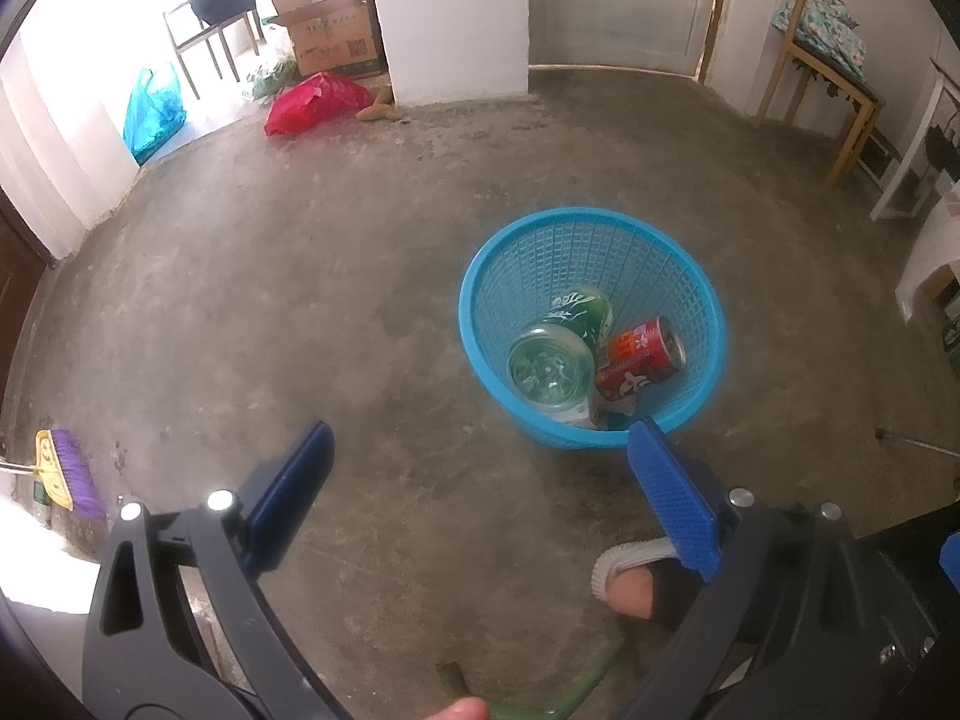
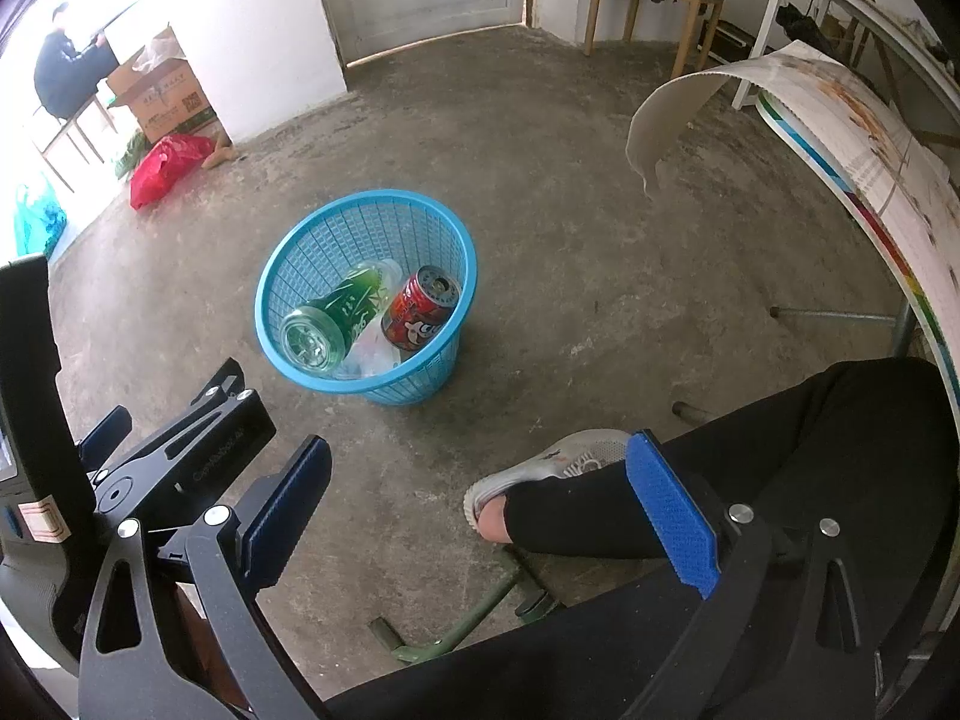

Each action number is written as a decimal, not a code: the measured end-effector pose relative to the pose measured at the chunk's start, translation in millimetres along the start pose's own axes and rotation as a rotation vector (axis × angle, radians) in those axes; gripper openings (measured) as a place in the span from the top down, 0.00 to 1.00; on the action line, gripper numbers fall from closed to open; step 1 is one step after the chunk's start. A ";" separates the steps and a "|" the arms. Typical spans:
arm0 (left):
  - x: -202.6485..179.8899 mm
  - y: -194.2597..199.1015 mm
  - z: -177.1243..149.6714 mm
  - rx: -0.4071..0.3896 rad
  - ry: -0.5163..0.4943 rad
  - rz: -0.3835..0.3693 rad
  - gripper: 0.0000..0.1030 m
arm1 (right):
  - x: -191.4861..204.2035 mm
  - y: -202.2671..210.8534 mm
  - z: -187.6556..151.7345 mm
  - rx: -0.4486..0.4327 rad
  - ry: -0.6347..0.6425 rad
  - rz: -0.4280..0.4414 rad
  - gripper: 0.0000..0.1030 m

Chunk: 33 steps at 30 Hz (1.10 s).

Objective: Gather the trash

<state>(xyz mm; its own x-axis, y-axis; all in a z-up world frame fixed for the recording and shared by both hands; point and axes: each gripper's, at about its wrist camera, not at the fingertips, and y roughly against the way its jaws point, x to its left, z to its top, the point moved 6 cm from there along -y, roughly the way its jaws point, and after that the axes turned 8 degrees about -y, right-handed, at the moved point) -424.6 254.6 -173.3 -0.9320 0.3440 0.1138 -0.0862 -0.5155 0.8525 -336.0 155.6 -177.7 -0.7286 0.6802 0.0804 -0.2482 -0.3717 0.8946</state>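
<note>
At the far left of the left wrist view a purple broom [image 1: 69,471] lies on the concrete floor [image 1: 300,300] by the wall, likely left there for sweeping, and farther back a blue bag [image 1: 151,111] and a red bag [image 1: 315,101] sit near a cardboard box [image 1: 330,36], beside which a person sits on a chair. Moving right, the left tongs [image 1: 480,462] hang over bare floor with their jaws spread wide and nothing between them; they tilt down and forward, held low, with the basket just off the right-hand finger. The blue basket [image 1: 591,324] stands upright on the floor within easy reach of the seated holder, which seems why it is there: trash can be dropped in without getting up. Inside it a green bottle [image 1: 558,348] lies slanted with its base toward the camera, a red can [image 1: 642,357] leans against it, and a bit of clear plastic sits beneath them. In the right wrist view the right tongs [image 2: 480,468] are likewise spread wide and empty, angled down at the floor, with the left tool's body showing at their left. A sandalled foot [image 2: 540,468] and a dark trouser leg cross under them. At the right, a curled printed sheet [image 2: 810,120] droops off a worktop. I see no loose trash on the floor nearby, so the collecting looks mostly done.
</note>
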 end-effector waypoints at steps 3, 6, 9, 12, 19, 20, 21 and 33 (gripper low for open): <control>-0.7 -0.1 -1.0 0.003 0.001 -0.002 0.09 | 0.4 0.2 0.3 -0.001 0.002 -0.002 0.07; -0.9 -0.9 -1.7 0.009 0.005 -0.005 0.09 | 0.4 0.3 0.4 -0.001 0.001 -0.002 0.07; -0.6 -0.4 -0.6 0.008 0.007 -0.006 0.09 | 0.6 0.3 0.3 0.000 0.002 -0.002 0.07; 1.4 -0.1 0.6 0.003 0.008 0.001 0.09 | -0.3 0.3 0.3 -0.001 0.002 -0.003 0.07; 2.6 -1.4 0.8 0.008 0.010 0.003 0.09 | 1.1 0.2 0.4 -0.001 0.001 -0.002 0.07; 2.9 -1.1 1.0 0.009 0.010 0.005 0.09 | 0.4 0.0 0.3 0.000 0.001 -0.002 0.07; 3.2 -0.8 1.3 0.008 0.011 0.005 0.09 | 0.2 0.0 0.2 0.001 0.000 -0.001 0.07; 1.4 -0.2 4.1 0.004 0.000 0.007 0.09 | 1.7 0.4 0.6 0.000 0.001 -0.002 0.07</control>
<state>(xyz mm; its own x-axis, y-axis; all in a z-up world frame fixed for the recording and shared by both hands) -424.4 258.4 -171.2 -0.9327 0.3401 0.1198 -0.0779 -0.5145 0.8540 -336.9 157.0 -176.9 -0.7285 0.6806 0.0783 -0.2499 -0.3703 0.8947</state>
